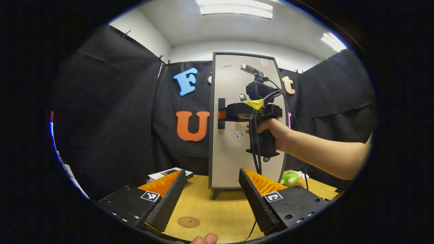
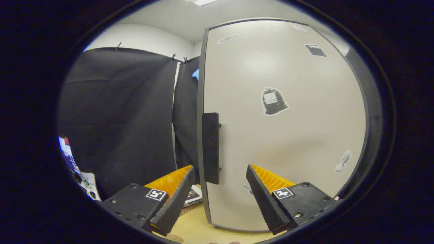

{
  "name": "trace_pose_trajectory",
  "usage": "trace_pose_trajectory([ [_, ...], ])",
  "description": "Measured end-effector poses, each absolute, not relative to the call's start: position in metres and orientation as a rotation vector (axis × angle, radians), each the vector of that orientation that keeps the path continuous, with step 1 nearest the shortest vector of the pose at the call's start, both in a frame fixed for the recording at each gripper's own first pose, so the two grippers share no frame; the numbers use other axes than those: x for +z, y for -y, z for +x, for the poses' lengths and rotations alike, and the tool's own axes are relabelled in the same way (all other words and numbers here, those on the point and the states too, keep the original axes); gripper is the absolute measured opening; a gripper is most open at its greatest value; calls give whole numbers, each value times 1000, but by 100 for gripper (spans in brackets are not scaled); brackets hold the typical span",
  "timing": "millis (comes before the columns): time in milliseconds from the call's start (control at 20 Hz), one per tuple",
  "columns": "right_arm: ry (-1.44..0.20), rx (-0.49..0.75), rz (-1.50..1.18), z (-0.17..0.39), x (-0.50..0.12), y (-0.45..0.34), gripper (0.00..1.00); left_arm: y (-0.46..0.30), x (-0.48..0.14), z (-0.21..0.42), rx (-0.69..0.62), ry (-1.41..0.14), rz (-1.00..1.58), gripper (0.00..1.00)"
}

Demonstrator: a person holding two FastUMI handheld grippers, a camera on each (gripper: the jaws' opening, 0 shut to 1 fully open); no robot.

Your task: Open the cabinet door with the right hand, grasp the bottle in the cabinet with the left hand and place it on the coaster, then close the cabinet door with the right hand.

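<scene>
1. Wooden surface (image 1: 217, 203) carries tall cabinet (image 1: 245, 122) at back, door shut; bottle can't be seen.
2. Round coaster (image 1: 188, 222) lies on surface near front, between left gripper (image 1: 212, 200) fingers in left gripper view.
3. Left gripper: fingers wide apart, holding nothing, hovering above surface.
4. Right gripper (image 2: 220, 196): fingers spread wide, empty, either side of dark door handle (image 2: 210, 148) w/o touching it.
5. Left gripper view: a hand (image 1: 268, 130) holds right gripper up at handle height.
6. Green toy (image 1: 291, 177) by cabinet's right foot; books (image 1: 169, 173) to its left.
</scene>
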State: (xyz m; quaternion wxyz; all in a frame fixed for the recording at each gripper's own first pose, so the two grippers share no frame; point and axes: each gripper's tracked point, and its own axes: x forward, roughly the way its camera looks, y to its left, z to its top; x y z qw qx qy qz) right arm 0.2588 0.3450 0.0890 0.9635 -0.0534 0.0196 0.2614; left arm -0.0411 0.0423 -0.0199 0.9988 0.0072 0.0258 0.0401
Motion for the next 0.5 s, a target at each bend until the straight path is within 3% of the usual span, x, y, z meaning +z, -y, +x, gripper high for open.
trace_pose_trajectory([
  [100,-50,519,-115,268,85,-356,97,-48,-21,-42,90,-54,13,95],
  [150,-55,518,-112,270,83,-361,87,-52,-21,-41,97,-56,15,95],
  [300,-48,486,-102,281,83,-367,80,-63,-24,-41,117,-64,16,95],
  [400,-48,461,-97,285,83,-367,63,-65,-23,-43,129,-65,12,95],
  [450,-50,467,-86,285,82,-370,48,-68,-23,-43,133,-66,10,95],
  [500,-46,457,-84,283,84,-370,47,-71,-23,-43,136,-67,8,95],
])
